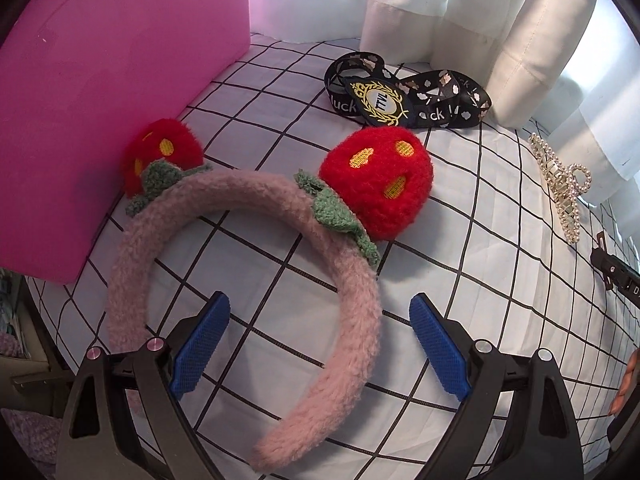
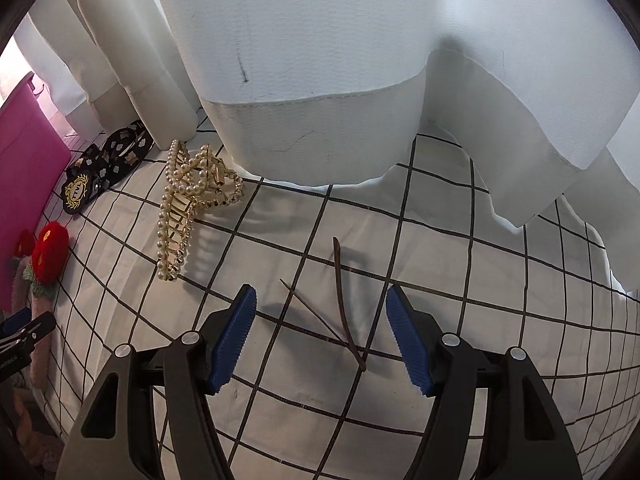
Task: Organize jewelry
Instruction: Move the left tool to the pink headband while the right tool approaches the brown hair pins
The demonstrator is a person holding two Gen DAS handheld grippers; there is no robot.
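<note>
Hovering wide-jawed over the checked cloth (image 1: 440, 208), both grippers hold nothing.
Left gripper (image 1: 320, 344) straddles the pink headband (image 1: 352, 304); right gripper (image 2: 320, 336) flanks a brown hairpin (image 2: 344, 304), pearl claw clip (image 2: 180, 208) near the curtain (image 2: 320, 80), whose hem hides the far edge.

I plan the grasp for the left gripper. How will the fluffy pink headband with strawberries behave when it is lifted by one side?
The pink headband holds an even arch, so it probably stays stiff. Its fleece cover should give the blue pads of the open left gripper good friction. The red strawberries sit on top, so it may tilt.
</note>
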